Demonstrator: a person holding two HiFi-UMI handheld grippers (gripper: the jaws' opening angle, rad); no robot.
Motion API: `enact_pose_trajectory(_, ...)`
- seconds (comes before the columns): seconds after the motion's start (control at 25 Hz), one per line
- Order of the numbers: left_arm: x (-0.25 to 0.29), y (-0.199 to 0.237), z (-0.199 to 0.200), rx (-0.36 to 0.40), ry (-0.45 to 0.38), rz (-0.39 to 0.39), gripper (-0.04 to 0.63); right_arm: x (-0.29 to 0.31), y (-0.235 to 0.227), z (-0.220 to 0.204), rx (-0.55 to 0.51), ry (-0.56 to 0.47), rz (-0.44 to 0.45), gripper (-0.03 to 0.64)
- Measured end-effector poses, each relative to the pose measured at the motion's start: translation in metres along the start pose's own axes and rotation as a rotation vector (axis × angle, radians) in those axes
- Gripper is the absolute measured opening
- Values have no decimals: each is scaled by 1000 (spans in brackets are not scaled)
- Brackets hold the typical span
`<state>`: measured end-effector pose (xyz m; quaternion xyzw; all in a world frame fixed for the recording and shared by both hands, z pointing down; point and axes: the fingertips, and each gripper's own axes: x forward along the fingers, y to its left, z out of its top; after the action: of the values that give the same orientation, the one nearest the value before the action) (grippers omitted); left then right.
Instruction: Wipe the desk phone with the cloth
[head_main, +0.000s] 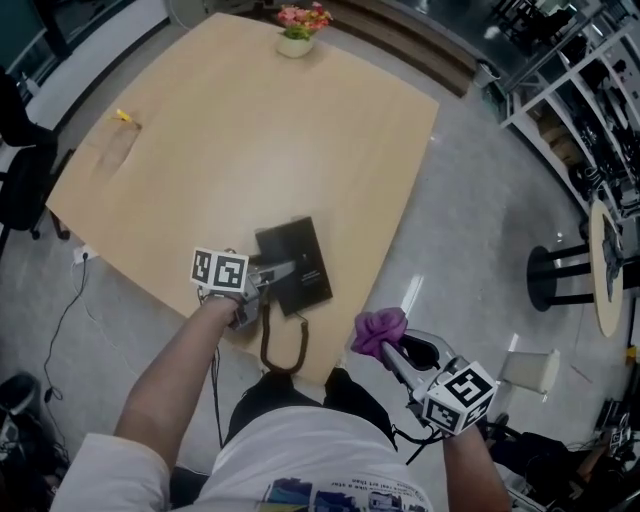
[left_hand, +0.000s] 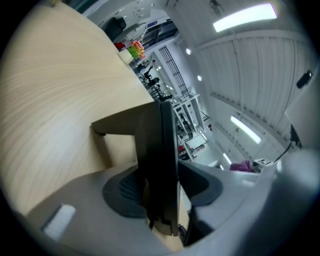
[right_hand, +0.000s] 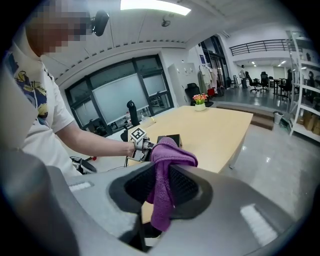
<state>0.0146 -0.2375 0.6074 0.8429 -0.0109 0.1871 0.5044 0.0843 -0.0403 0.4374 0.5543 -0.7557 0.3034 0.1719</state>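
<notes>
Pinching a bunched purple cloth (head_main: 378, 328), the right gripper (head_main: 388, 347) hangs off the beige wooden table's (head_main: 250, 120) near edge, right of the flat black desk phone (head_main: 300, 255), whose near-left edge stands between the opening jaws of the nearer left gripper (head_main: 278, 273).

Lit brightly and evenly from ceiling light strips (left_hand: 245, 17) overhead. Shows pale glare streaks on the polished floor (head_main: 470, 235) and only soft shadows on the wooden table (head_main: 250, 130). Bends hard at the rims of both gripper views, with black vignetted corners. Renders the desk phone (left_hand: 162, 150) near-black, detail lost. Blurs the purple cloth (right_hand: 162, 200) close to the lens; far room sharp.
</notes>
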Motion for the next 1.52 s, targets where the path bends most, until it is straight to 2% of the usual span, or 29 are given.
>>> enact_pose_trajectory(0.16,-4,2,9,17,-53,83,251,-2,13,-5,-17,25,18,84)
enact_pose_trajectory(0.24,-12,5,11,28,-74,132,292,-2,17,-9,-30,33,31,84)
enact_pose_trajectory(0.4,-46,9,6,68,-142,277,318,-3,15,-13,-75,21,64,84)
enact_pose_trajectory(0.52,-84,-3,-14,90,-224,388,316,-8,17,-18,-164,18,119,85)
enact_pose_trajectory(0.68,-120,-51,-58,172,-301,488,298,-19,8,-28,-268,-7,204,84)
enact_pose_trajectory(0.88,-123,-139,-140,246,-359,567,263,-47,-3,-53,-352,-34,271,86)
enact_pose_trajectory(0.96,-112,-172,-175,272,-357,588,252,-57,-2,-66,-370,-48,300,84)
enact_pose_trajectory(1.08,-85,-217,-223,269,-352,586,199,-75,-2,-86,-402,-51,327,84)
enact_pose_trajectory(1.2,-65,-254,-261,301,-304,572,122,-95,6,-100,-410,-71,339,85)
enact_pose_trajectory(1.28,-62,-272,-278,326,-286,569,19,-105,15,-106,-422,-90,338,85)
enact_pose_trajectory(1.52,-56,-302,-302,388,-246,511,3,-134,41,-121,-426,-124,314,84)
